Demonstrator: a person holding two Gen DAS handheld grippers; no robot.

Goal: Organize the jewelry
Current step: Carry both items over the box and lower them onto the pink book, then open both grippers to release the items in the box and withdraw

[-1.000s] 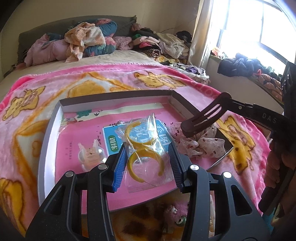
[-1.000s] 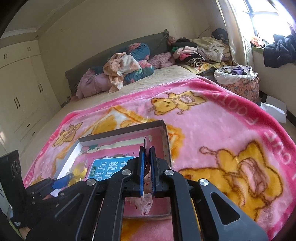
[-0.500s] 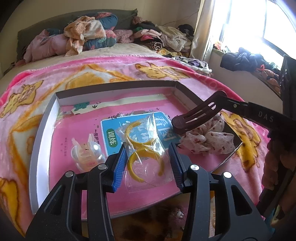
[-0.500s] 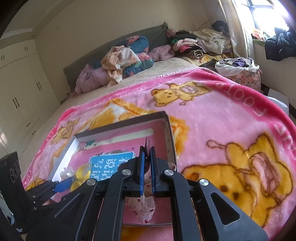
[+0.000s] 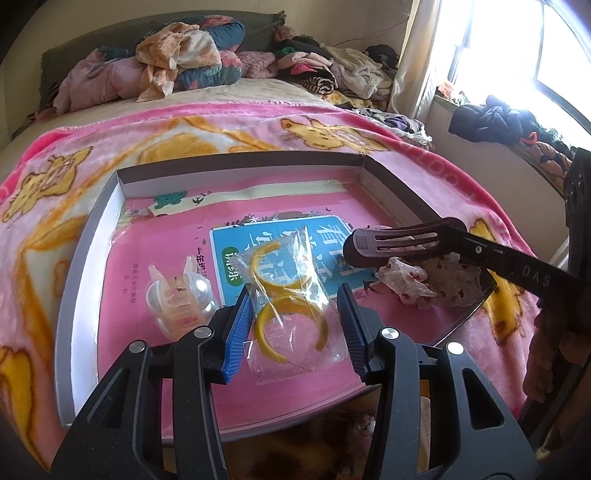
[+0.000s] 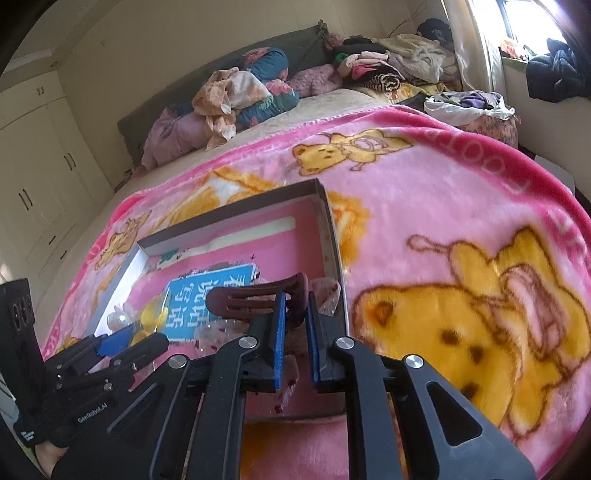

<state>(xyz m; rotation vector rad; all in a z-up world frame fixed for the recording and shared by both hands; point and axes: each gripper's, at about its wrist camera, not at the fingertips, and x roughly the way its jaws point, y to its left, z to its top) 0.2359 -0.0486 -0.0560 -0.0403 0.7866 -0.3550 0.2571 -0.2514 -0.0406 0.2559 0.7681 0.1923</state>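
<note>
Now the right gripper point(image 6: 294, 314) jaws are opening, hair clip point(image 6: 258, 301) between them.

One box point(image 5: 92, 236) — two yellow bangles point(image 5: 291, 325), two clips point(image 5: 399, 245).

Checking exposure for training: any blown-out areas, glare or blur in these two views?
Left wrist view: window blown out white, glare on the plastic bag, fisheye bends the box. Right wrist view: window clipped, blanket slightly soft; corners vignetted.
</note>
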